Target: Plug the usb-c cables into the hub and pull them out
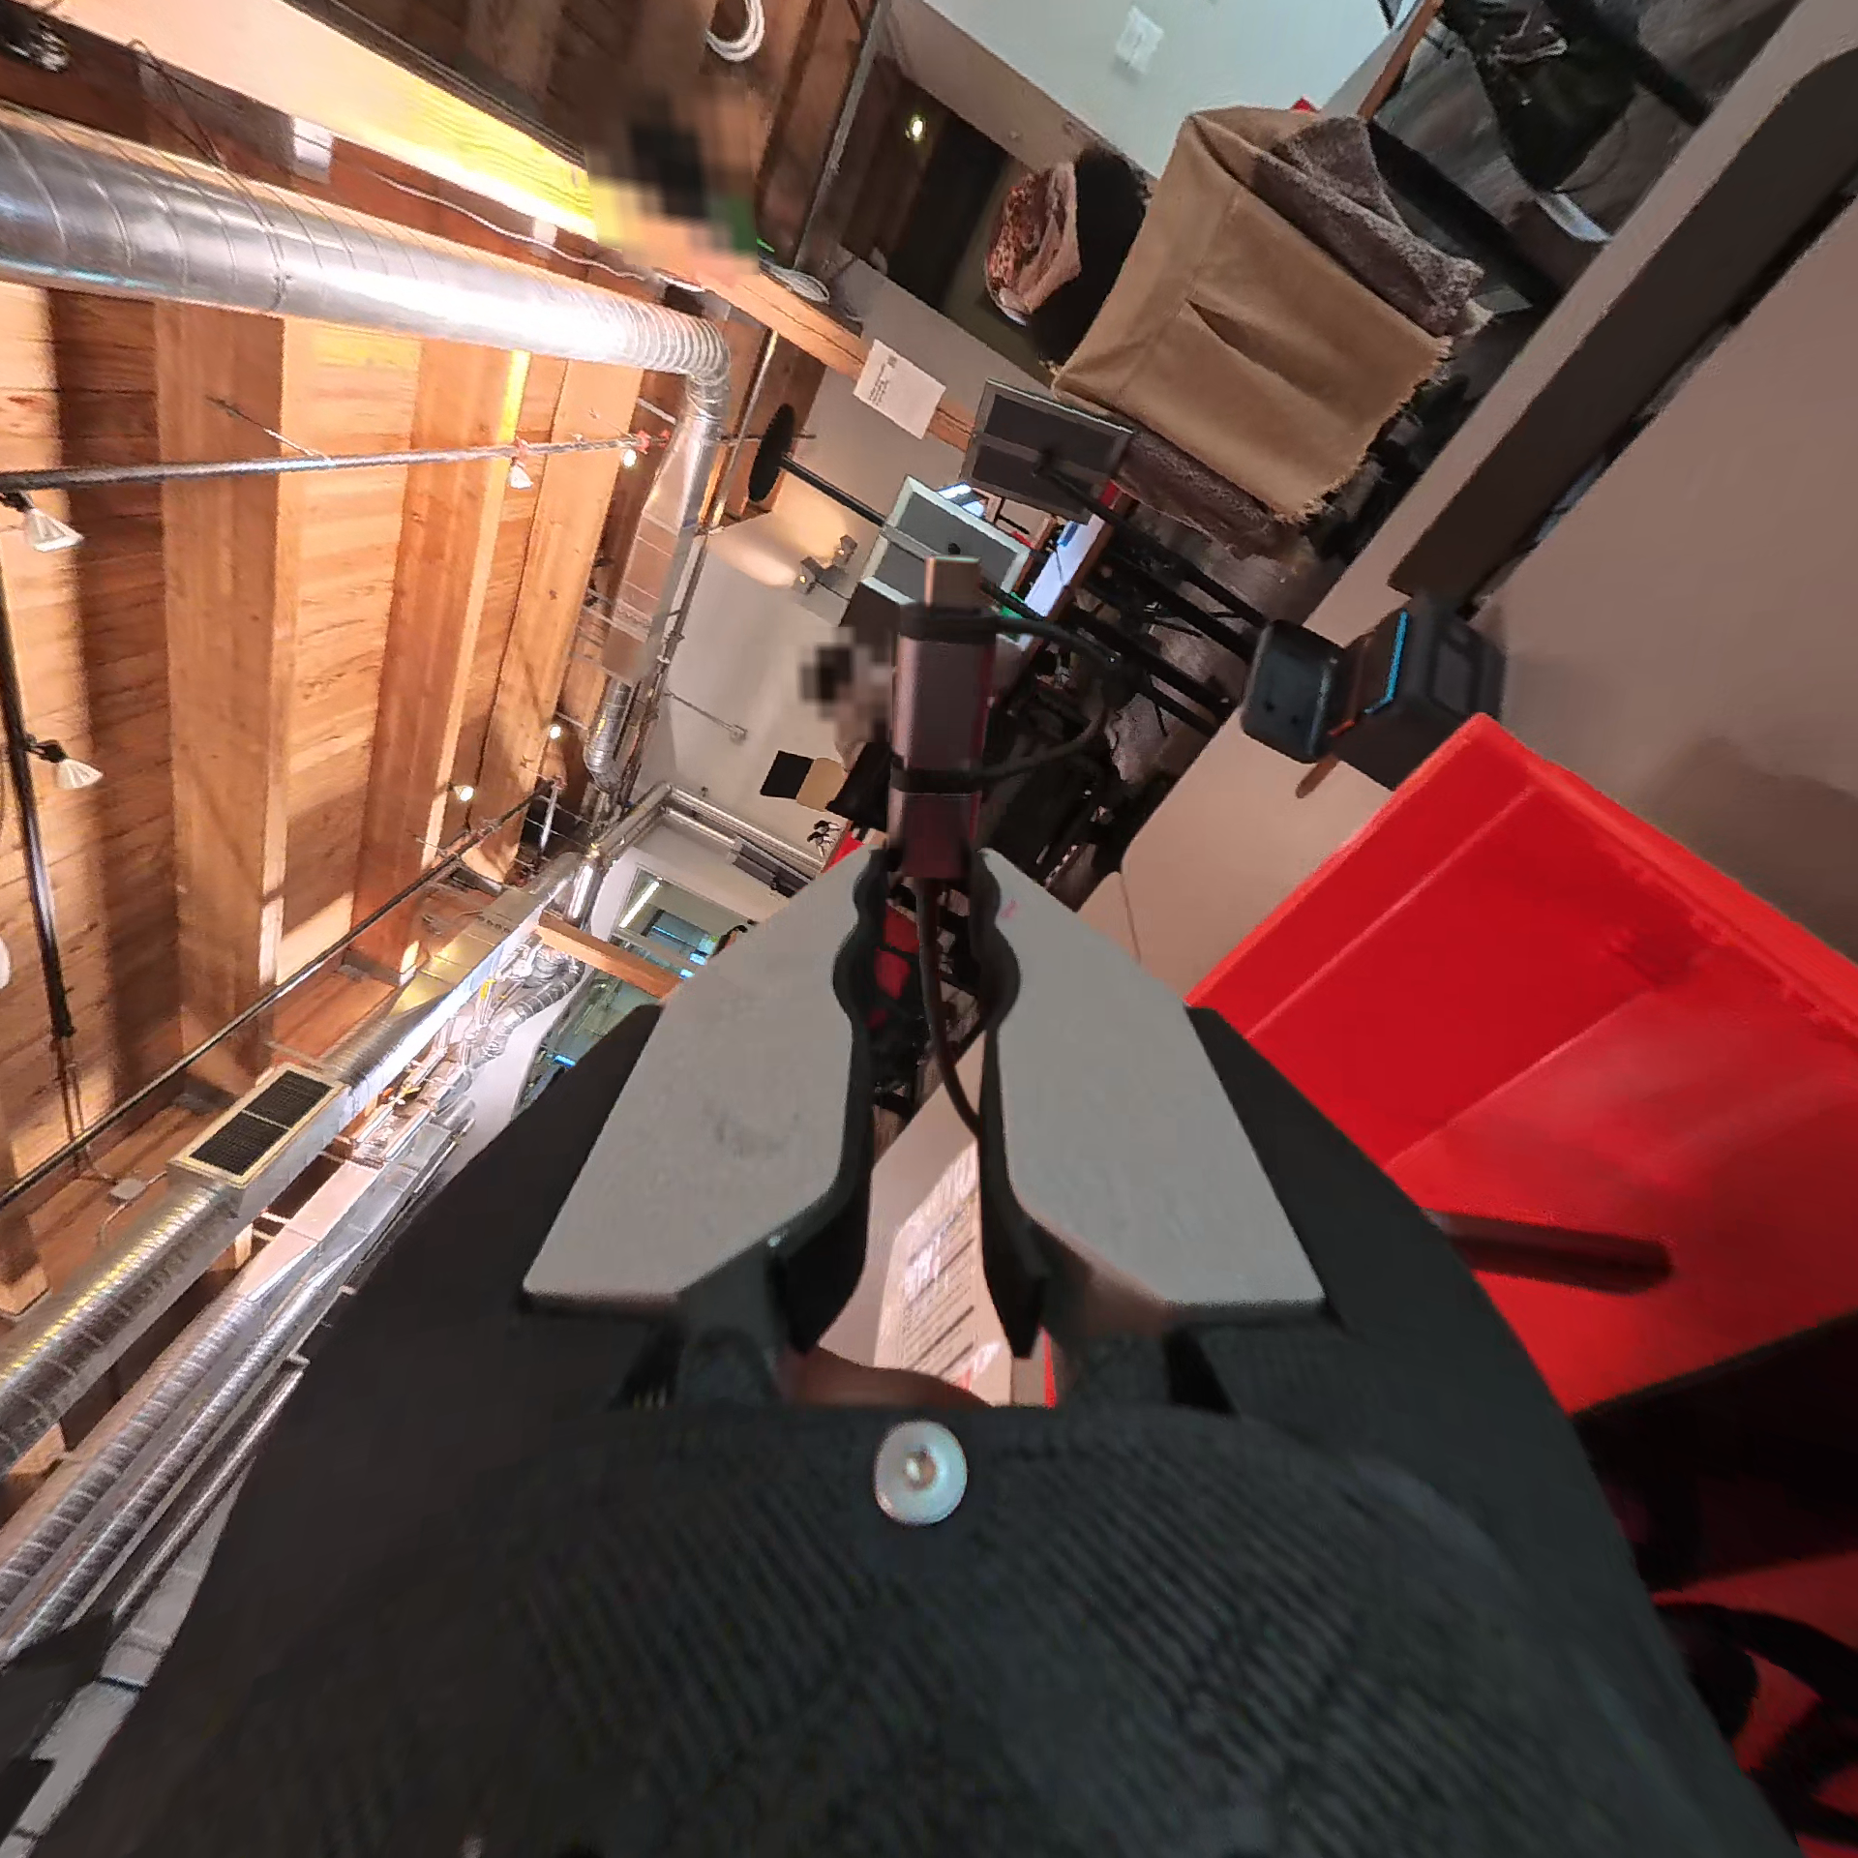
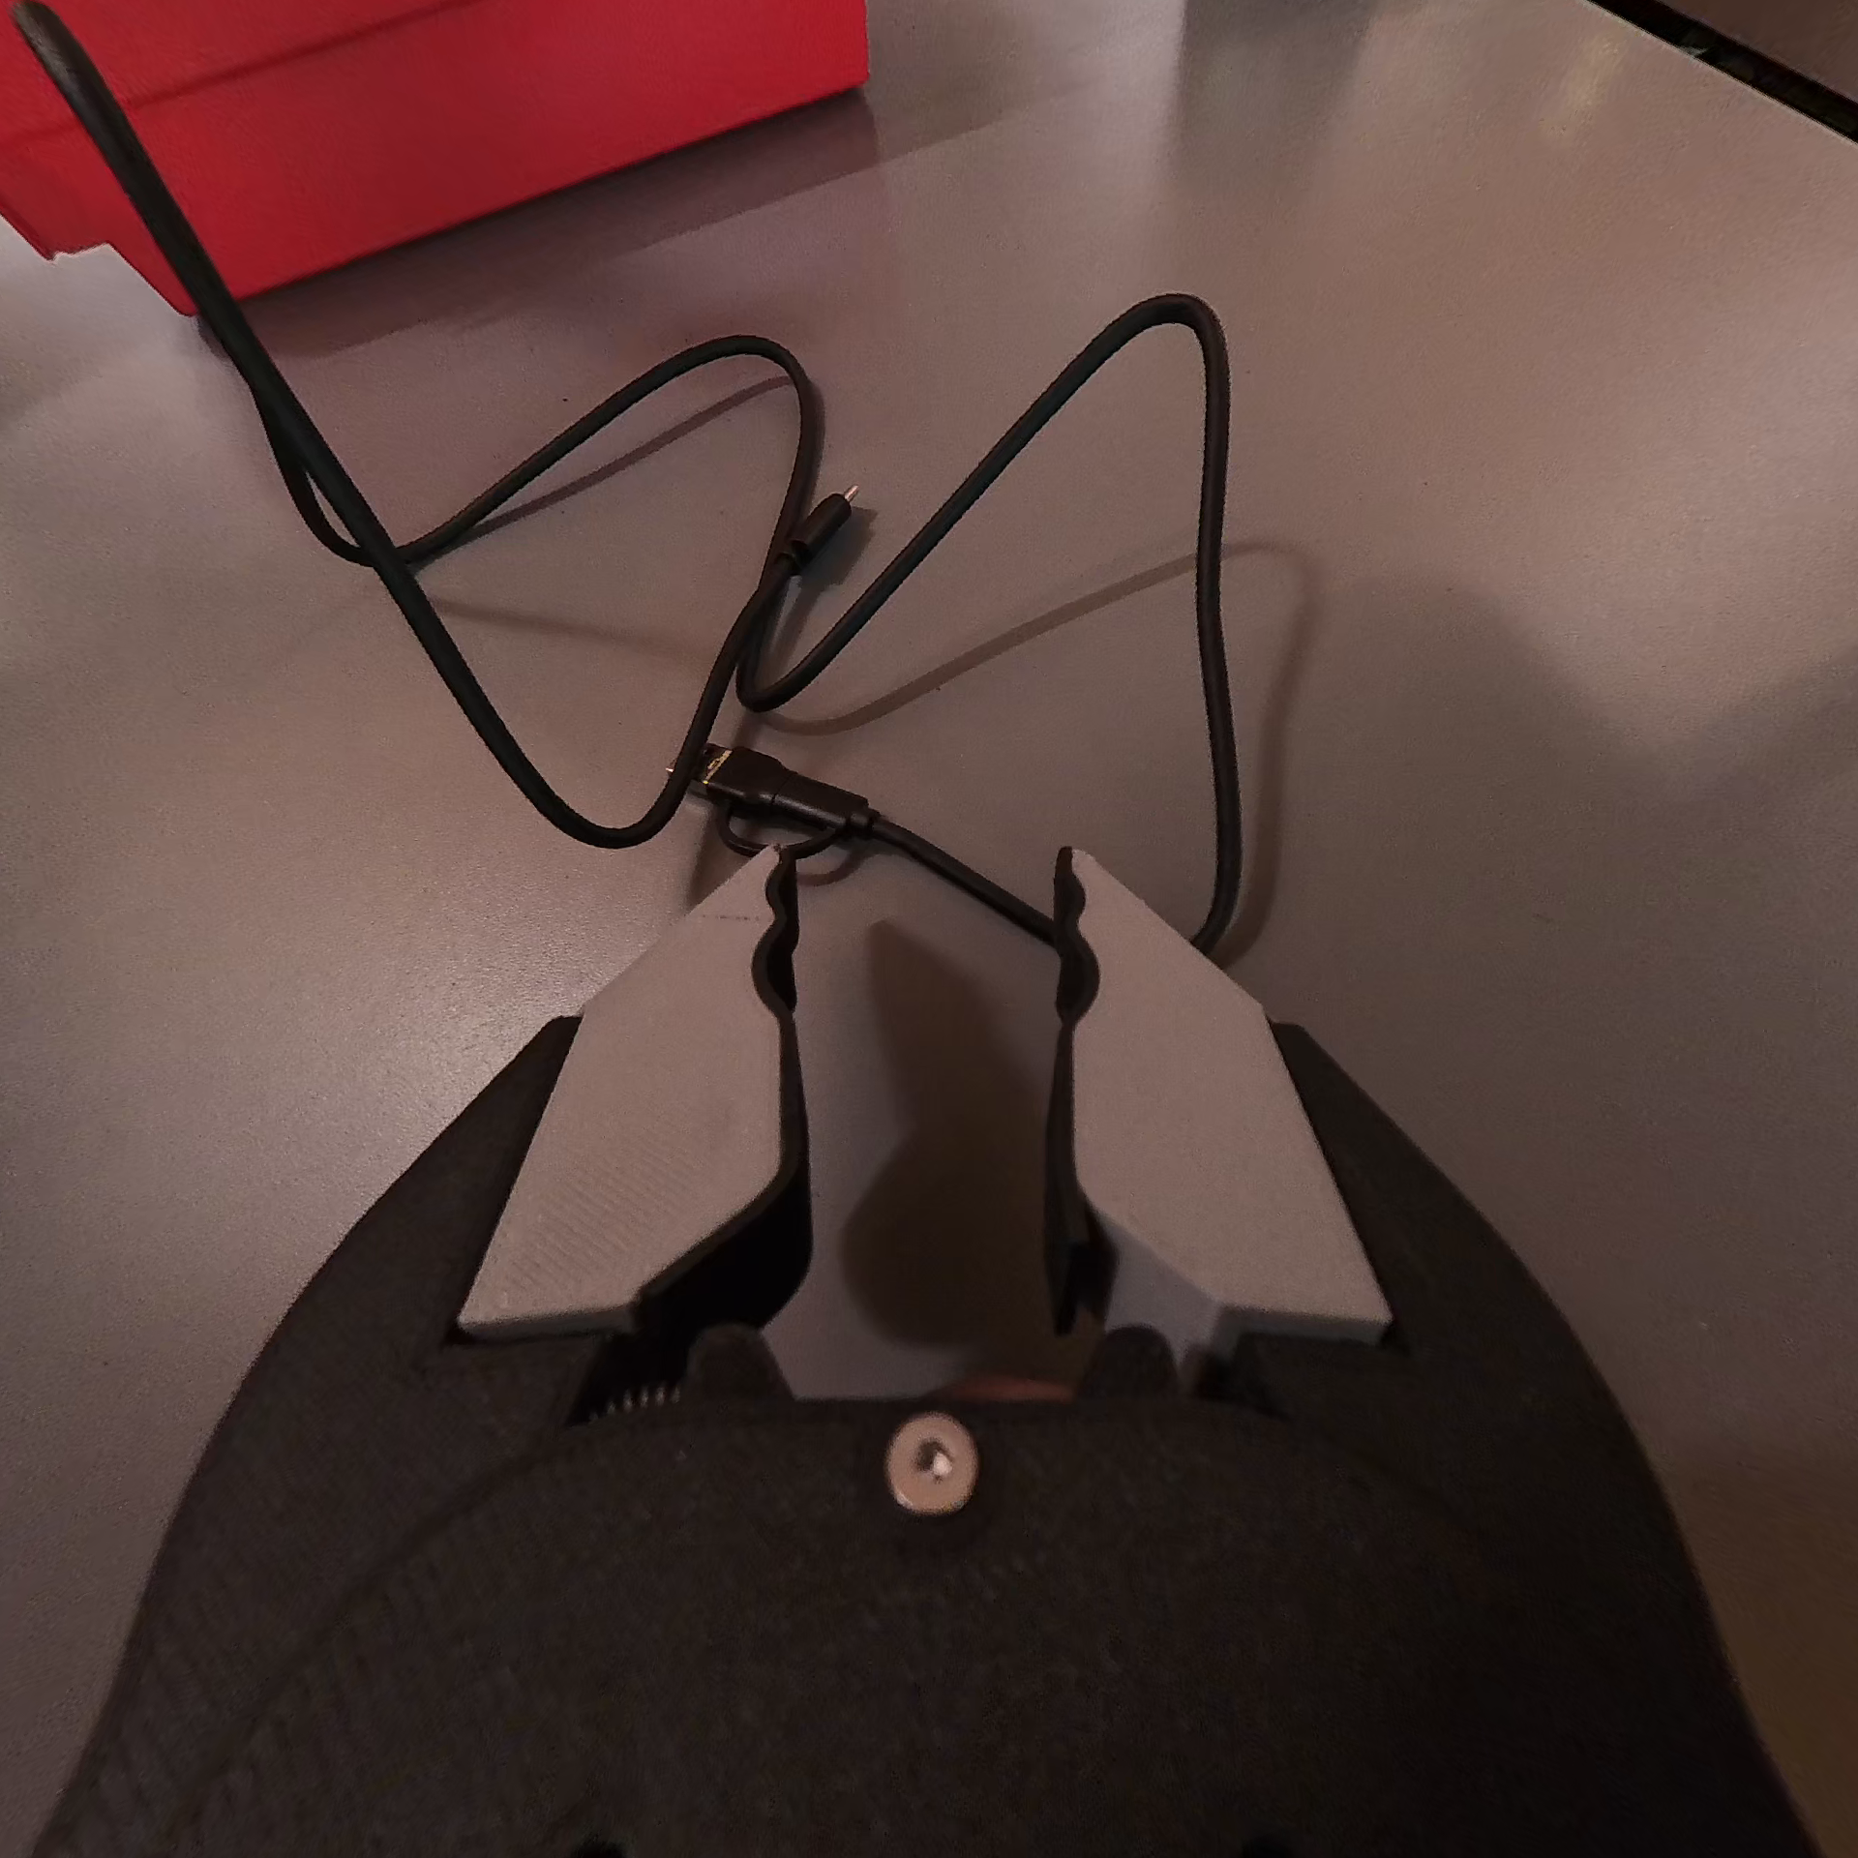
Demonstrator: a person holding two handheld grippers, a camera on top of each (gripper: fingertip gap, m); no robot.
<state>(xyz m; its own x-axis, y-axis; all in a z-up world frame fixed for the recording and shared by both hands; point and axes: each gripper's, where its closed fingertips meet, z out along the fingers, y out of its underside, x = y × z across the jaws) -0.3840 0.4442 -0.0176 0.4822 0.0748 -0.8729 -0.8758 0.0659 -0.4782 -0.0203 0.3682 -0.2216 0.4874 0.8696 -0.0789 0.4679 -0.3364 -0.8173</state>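
Observation:
My left gripper (image 1: 930, 865) is shut on the lower end of a slim grey hub (image 1: 940, 704) and holds it up in the air, pointing at the ceiling. The hub's own thin black cable (image 1: 1046, 749) is banded to its side and hangs down between the fingers. My right gripper (image 2: 920, 865) is open and empty, low over the grey table (image 2: 1508, 503). Just beyond its fingertips lies a black cable plug with an adapter (image 2: 774, 784). The black cable (image 2: 1217, 654) loops across the table; its other small plug (image 2: 829, 518) lies farther off.
A red bin (image 1: 1568, 1005) stands beside the left gripper and shows in the right wrist view (image 2: 452, 131) at the table's far left. A small black camera (image 1: 1377, 694) sits at the table edge. Boxes, ducts and wooden beams fill the background. The grippers' ends are close to 45 cm from one another.

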